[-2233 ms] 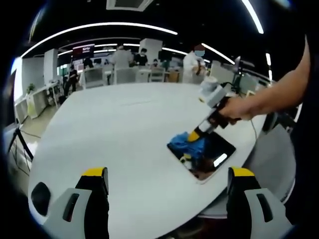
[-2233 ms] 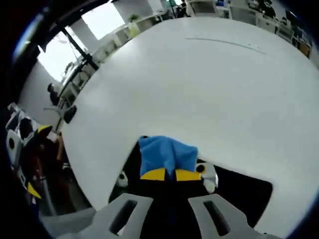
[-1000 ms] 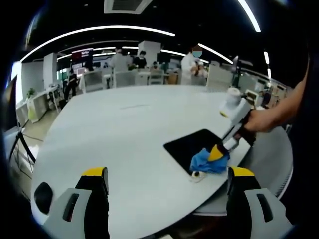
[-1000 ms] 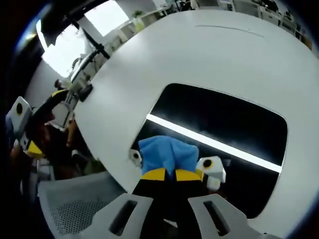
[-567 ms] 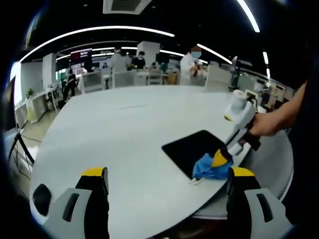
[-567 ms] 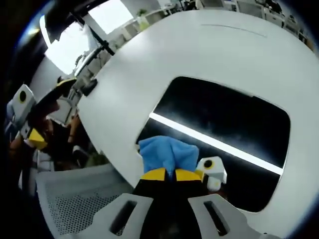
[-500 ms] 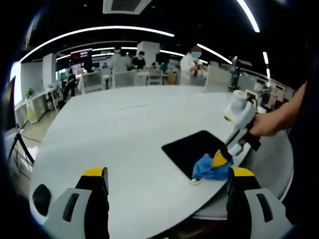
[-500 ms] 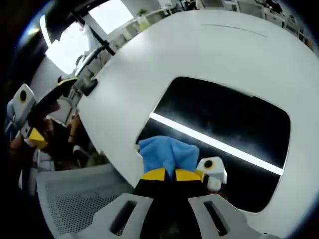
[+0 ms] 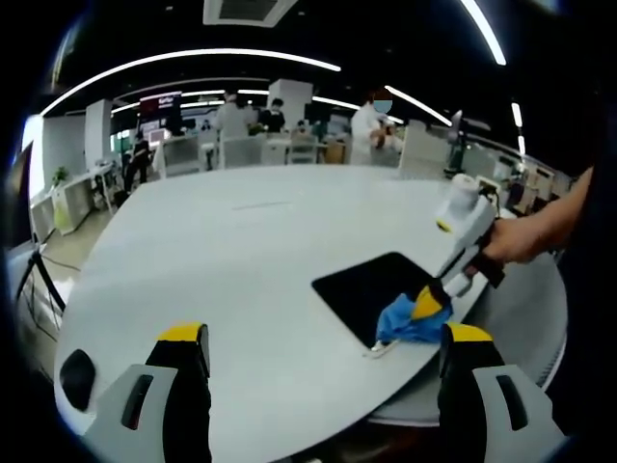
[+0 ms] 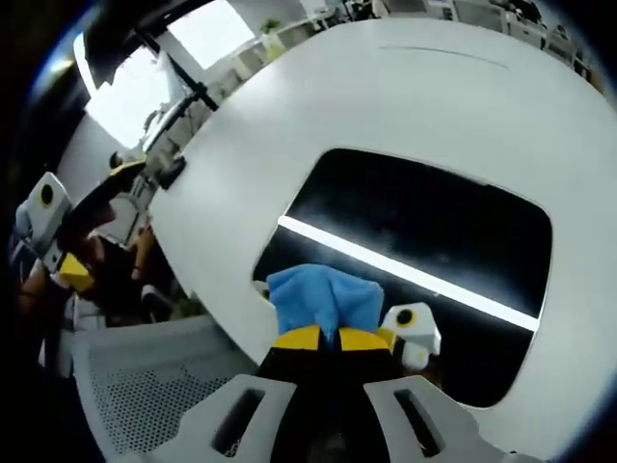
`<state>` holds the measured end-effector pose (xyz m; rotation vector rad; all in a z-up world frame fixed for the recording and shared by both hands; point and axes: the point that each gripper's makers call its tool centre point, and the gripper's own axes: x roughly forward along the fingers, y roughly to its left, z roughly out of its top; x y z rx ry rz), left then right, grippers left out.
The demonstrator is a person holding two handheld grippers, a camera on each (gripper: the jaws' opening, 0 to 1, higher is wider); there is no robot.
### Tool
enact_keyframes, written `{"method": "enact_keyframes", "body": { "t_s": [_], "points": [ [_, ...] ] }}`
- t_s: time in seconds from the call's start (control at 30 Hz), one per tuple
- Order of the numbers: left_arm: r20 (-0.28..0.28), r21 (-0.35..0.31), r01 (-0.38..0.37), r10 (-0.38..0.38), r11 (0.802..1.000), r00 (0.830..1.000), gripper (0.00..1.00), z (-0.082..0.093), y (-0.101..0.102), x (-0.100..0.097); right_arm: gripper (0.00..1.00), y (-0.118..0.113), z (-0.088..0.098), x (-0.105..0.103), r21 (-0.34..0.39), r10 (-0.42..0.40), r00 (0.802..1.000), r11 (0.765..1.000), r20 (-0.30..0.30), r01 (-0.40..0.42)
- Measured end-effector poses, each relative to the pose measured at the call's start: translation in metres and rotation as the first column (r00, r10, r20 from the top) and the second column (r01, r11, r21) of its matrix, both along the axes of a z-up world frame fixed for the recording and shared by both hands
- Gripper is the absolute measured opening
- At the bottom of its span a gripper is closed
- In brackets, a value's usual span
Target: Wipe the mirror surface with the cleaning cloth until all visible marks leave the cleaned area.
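The dark rectangular mirror (image 10: 424,260) is lying flat near the edge of the round white table (image 9: 222,251), reflecting a bright strip of light. The right gripper (image 10: 333,339), yellow-tipped jaws pinched tight, is pressing the crumpled blue cleaning cloth (image 10: 323,299) onto the mirror's near corner. The left gripper (image 9: 323,352) is hovering off the table edge, jaws spread wide, gripping nothing.

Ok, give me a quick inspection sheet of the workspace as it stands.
Surface: round white table, bare apart from the mirror.
Job's things: dark mirror flat near the table edge, reflecting a light strip; blue cloth on its near corner.
Clutter: nothing seen.
Grippers: right gripper shut on the cloth; left gripper open, held above the table.
Cables: nothing seen.
Surroundings: open office, desks, people standing behind; mesh chair beside the table.
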<state>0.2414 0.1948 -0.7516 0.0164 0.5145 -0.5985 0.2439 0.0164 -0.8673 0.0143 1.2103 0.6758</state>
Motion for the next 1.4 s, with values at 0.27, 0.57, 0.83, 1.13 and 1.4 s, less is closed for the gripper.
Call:
{"method": "enact_keyframes", "body": {
  "t_s": [0.27, 0.57, 0.83, 1.13, 1.4],
  "points": [
    [0.000, -0.004, 0.005, -0.005, 1.000, 1.000, 1.00, 0.000, -0.003, 0.003, 0.00, -0.020, 0.000, 0.001, -0.004, -0.037, 0.999, 0.999, -0.012, 0.037],
    [-0.004, -0.005, 0.014, -0.014, 1.000, 1.000, 1.00, -0.002, -0.007, 0.003, 0.00, -0.022, -0.001, 0.001, 0.001, -0.055, 0.998, 0.998, -0.019, 0.055],
    [-0.010, -0.001, 0.024, -0.024, 1.000, 1.000, 1.00, -0.002, -0.006, 0.004, 0.00, -0.022, -0.001, 0.009, -0.015, -0.057, 0.998, 0.998, -0.022, 0.057],
    [-0.018, -0.002, 0.021, -0.021, 1.000, 1.000, 1.00, -0.005, -0.003, 0.005, 0.00, -0.024, -0.001, 0.029, -0.043, -0.049, 0.999, 0.998, 0.003, 0.049],
    [-0.033, 0.001, 0.022, -0.022, 1.000, 0.999, 1.00, -0.008, 0.000, 0.003, 0.00, -0.027, -0.001, 0.064, -0.049, -0.076, 0.997, 0.996, 0.024, 0.077]
  ]
}}
